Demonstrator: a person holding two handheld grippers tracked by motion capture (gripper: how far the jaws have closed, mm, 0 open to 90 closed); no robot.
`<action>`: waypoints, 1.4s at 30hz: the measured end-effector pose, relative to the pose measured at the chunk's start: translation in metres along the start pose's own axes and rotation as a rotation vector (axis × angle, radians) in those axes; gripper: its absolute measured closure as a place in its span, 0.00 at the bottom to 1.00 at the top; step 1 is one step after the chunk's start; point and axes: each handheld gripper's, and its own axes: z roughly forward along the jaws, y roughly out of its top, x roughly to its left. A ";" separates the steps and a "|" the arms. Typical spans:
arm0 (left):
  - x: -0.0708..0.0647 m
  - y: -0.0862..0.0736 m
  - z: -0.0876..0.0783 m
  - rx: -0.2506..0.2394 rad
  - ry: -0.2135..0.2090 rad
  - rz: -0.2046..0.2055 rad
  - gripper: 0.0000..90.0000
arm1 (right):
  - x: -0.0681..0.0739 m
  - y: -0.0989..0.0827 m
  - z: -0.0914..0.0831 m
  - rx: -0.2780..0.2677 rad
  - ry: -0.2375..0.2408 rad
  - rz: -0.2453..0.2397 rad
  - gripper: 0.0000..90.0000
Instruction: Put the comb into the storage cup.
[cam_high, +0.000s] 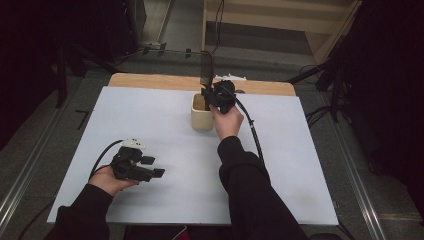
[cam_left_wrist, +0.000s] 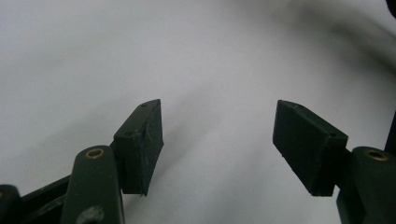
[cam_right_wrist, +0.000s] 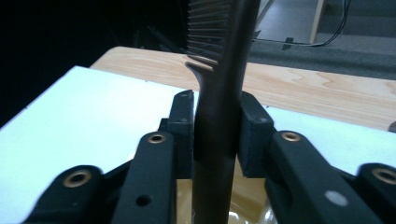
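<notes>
A dark comb (cam_high: 206, 67) stands upright with its handle down in a cream cup (cam_high: 201, 119) at the far middle of the white sheet. My right gripper (cam_high: 207, 94) hovers over the cup's rim. In the right gripper view the two pads of my right gripper (cam_right_wrist: 216, 130) sit flush against both sides of the comb (cam_right_wrist: 224, 56) handle, with no gap showing, and the cup (cam_right_wrist: 247, 210) lies below. My left gripper (cam_high: 154, 166) rests low at the near left, pointing right. Its jaws stand open over bare sheet, and nothing lies between them in the left gripper view (cam_left_wrist: 217, 144).
The white sheet (cam_high: 150, 115) covers a wooden table whose far edge (cam_high: 150, 80) shows as a bare strip. A black cable (cam_high: 254, 131) trails from the right gripper along the forearm. Dark stands and cables lie on the floor beyond the table.
</notes>
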 end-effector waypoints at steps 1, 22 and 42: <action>0.000 0.000 0.000 -0.001 -0.001 -0.001 0.38 | -0.001 0.001 -0.001 -0.011 0.000 -0.029 0.49; 0.001 -0.001 0.000 0.005 0.008 -0.005 0.38 | -0.015 -0.002 -0.038 0.029 0.060 -0.052 0.32; 0.004 -0.001 0.000 0.010 0.017 -0.014 0.38 | -0.023 -0.016 -0.063 0.127 0.157 -0.081 0.30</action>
